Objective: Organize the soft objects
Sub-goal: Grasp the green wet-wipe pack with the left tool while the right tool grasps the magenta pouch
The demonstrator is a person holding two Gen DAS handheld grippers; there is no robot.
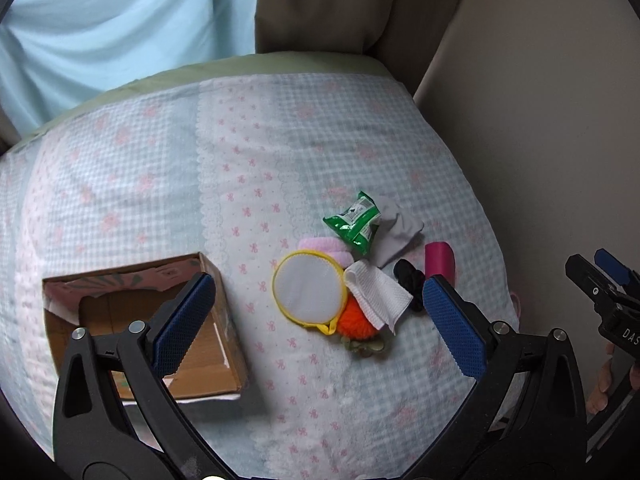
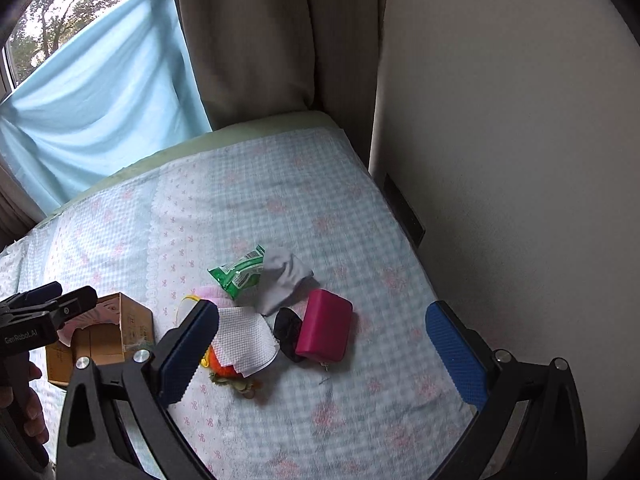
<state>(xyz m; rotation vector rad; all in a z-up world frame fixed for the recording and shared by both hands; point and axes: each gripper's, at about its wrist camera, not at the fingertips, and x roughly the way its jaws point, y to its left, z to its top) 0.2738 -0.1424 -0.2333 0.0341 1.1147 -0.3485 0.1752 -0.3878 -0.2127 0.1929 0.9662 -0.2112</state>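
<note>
A pile of soft things lies on the bed: a round white pad with yellow rim (image 1: 307,289), a white cloth (image 1: 378,295) (image 2: 244,340), an orange yarn ball (image 1: 354,322), a green packet (image 1: 354,223) (image 2: 239,270), a grey sock (image 1: 396,228) (image 2: 282,278), a black scrunchie (image 1: 410,276) (image 2: 289,332), a pink roll (image 1: 320,248) and a magenta case (image 1: 440,262) (image 2: 325,326). An open cardboard box (image 1: 140,320) (image 2: 100,332) sits left of the pile. My left gripper (image 1: 320,328) is open above the pile. My right gripper (image 2: 324,356) is open above the case.
The bed has a checked blue and pink cover (image 1: 160,184). A wall (image 2: 520,160) runs along the bed's right side. Beige curtains (image 2: 260,40) and a light blue cloth (image 2: 100,92) hang behind the bed's far edge.
</note>
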